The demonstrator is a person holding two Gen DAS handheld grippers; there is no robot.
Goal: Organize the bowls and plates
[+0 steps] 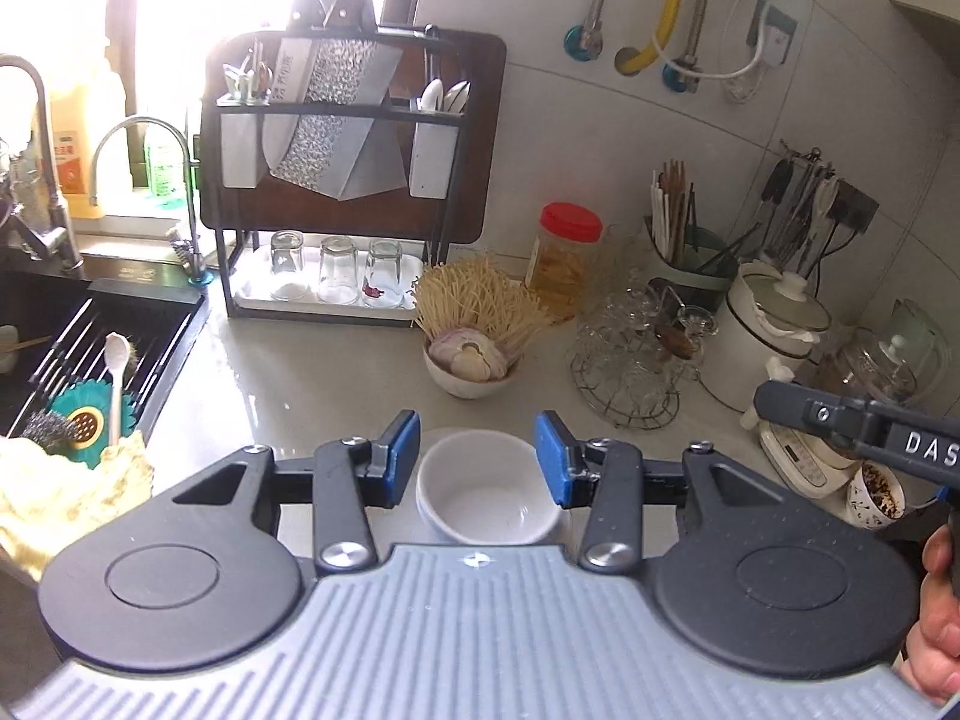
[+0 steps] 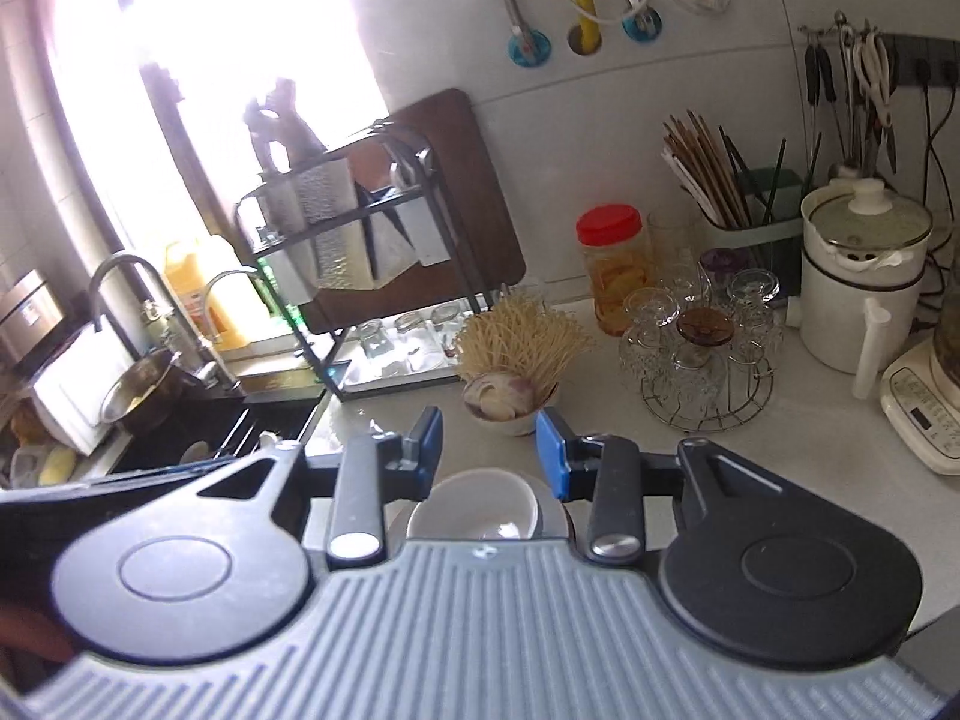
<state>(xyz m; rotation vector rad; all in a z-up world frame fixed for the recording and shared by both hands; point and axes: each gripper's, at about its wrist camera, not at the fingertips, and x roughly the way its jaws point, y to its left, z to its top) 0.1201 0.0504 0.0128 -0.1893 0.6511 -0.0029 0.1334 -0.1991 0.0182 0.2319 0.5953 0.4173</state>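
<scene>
Sitting low centre in the left wrist view, a white bowl [image 1: 489, 489] rests on the pale countertop [image 1: 288, 384], seen between the blue pads [image 1: 401, 457] of the left gripper [image 1: 477, 459]. Jaws stand apart w/ a gap each side of the bowl's rim; pads not touching it, nothing clamped. Looks like a 2nd white piece under the bowl, can't tell bowl or plate.

Right wrist view: same bowl [image 2: 474, 510] low centre, partly hidden by the gripper body, a larger white dish rim [image 2: 555, 513] just behind it on the right. Right gripper [image 2: 489, 453] also has jaws apart, blue pads [image 2: 427, 450] above the bowl, nothing held. Right gripper's arm shows at the right edge of the left view [image 1: 858, 423], w/ a hand [image 1: 936, 612] below it.

Mid-frame beyond the pads: small bowl w/ shells & dry noodles [image 1: 474, 330], red-lid jar [image 1: 567, 258] upper right of it, wire stand of glass cups [image 1: 636, 354] further right, white pot w/ glass lid [image 1: 768, 330] near the right edge. Black rack [image 1: 336, 180] w/ cleavers upper centre, three upturned glasses [image 1: 336, 270] on its tray. Sink [image 1: 90, 348] at left edge w/ spoon [image 1: 117, 372], yellow cloth [image 1: 66, 480] lower left.
</scene>
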